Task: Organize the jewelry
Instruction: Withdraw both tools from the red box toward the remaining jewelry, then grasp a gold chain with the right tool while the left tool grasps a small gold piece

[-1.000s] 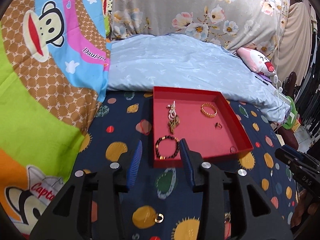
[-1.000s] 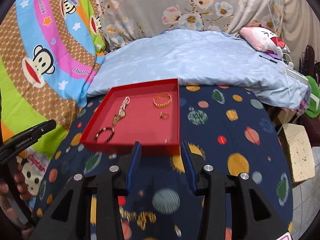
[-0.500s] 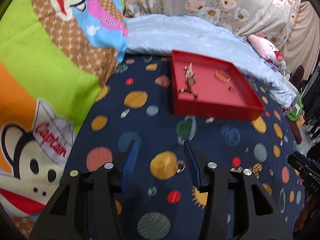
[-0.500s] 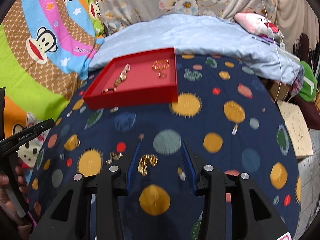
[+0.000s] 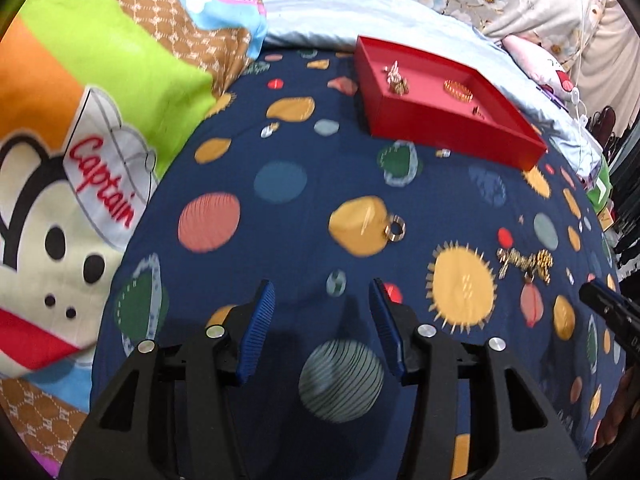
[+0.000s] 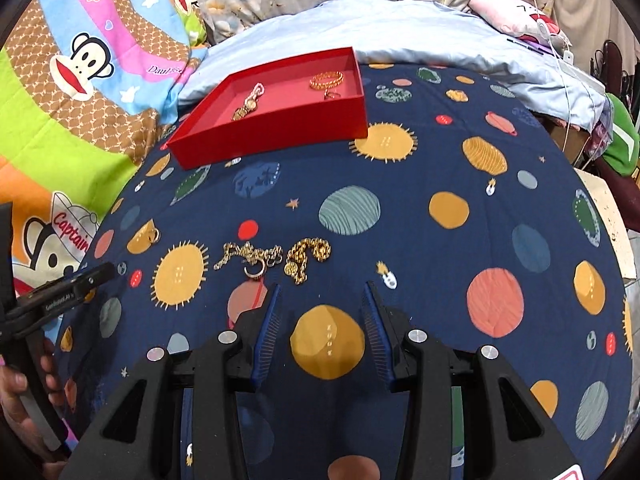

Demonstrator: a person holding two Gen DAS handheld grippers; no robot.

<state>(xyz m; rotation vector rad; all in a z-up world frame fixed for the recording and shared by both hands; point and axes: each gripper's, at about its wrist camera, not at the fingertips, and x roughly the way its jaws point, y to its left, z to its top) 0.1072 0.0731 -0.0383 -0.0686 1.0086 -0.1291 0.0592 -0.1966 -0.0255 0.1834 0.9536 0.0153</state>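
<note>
Hovering spread and empty, the right gripper (image 6: 320, 300) faces the gold chains (image 6: 276, 258) on the bed; the left gripper (image 5: 322, 300), likewise spread, faces the ring (image 5: 394, 230), with the red tray (image 6: 280, 132) beyond as probable destination.

My left camera is looking forward and down over the navy planet-print bedspread (image 5: 288, 184) from low and near, facing the shallow red cardboard tray (image 5: 452, 128) ahead-right. My right camera is looking from further right, the tray (image 6: 276, 136) lying ahead-left. Both are sharing the tray and the tangled gold chains (image 5: 524, 262) (image 6: 276, 256).
</note>
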